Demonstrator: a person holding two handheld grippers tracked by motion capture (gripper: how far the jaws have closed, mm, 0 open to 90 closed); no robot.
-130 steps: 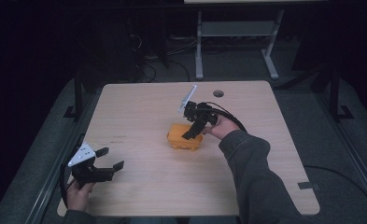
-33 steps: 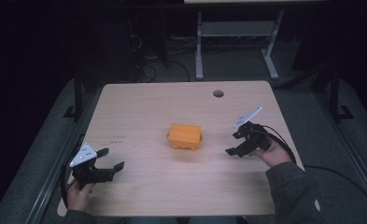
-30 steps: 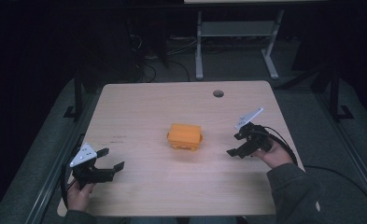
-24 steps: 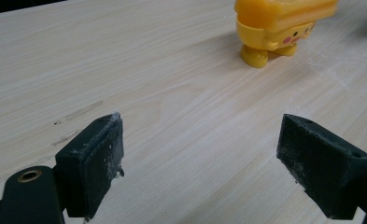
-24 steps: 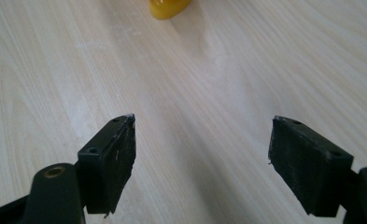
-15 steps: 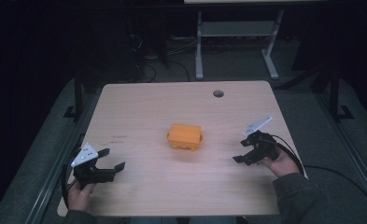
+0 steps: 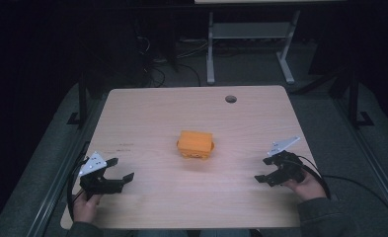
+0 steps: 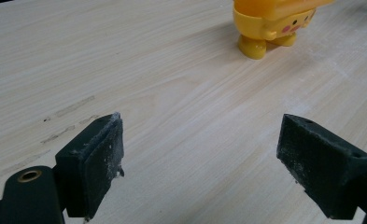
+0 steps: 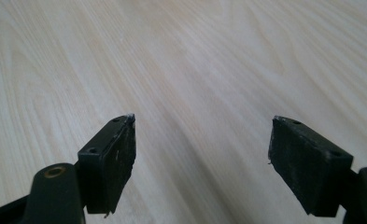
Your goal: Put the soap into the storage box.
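Left hand-held gripper (image 7: 117,170) low at the near left corner of the counter (image 7: 147,106), jaws spread wide, nothing between them, pads (image 8: 95,163) dusty and close over bare wood. Held by a hand (image 7: 85,207) at the near edge. Faint dark scuffs on the grain just ahead of it.

Orange-yellow toy (image 7: 196,144) at mid-counter, well apart from both grippers, standing on stubby feet; in the left gripper view, a cartoon face with pink cheeks (image 8: 270,21) and a wider block on top. Probably hollow moulded plastic: light, stiff, smooth-skinned, so likely to slip or topple under a one-sided nudge. Best taken across the flat opposite sides of the boxy upper part, squarely, not by the rounded feet.

Right hand-held gripper (image 7: 263,170) near the right edge, jaws released and wide apart, empty, pointing over plain wood in the right gripper view (image 9: 202,158).

Plenty of open room on every side of the toy. Round cable hole (image 7: 230,98) far back, out of the way. Edges close by each gripper at the near corners; floor and frame rails beyond.
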